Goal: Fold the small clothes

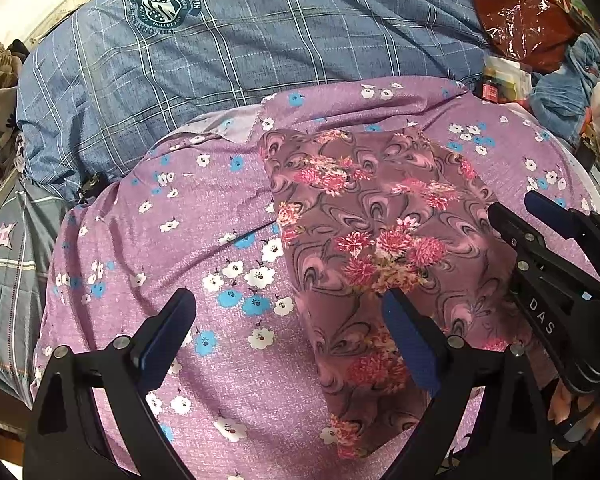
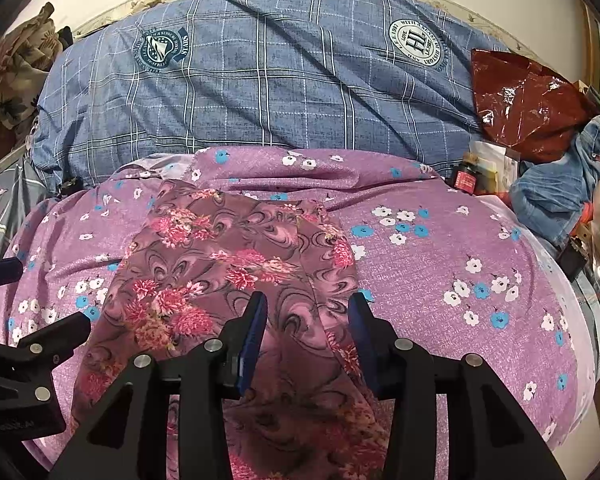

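While both grippers hover over the bed, nothing is pinched.
Garment: mauve swirl-and-pink-flower cloth [image 2: 236, 280] lies flat on purple flowered sheet [image 2: 460, 264].
Left gripper [image 1: 288, 320]: spread wide, cloth's edge under its right finger.
Right gripper [image 2: 308, 320]: half-spread, cloth beneath, ungripped.

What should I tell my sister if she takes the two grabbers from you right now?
Left gripper: open, nothing between its fingers, hovering over the left edge of the garment.
Right gripper: jaws parted over the near part of the garment, no fold pinched that I can see.
The small garment, mauve with pink flowers, lies spread on the purple flowered sheet, in front of the blue checked pillow.
Done: it looks laid out, perhaps folded once lengthwise; hard to be sure.
Left: pick up an end, fold it over, smooth it.
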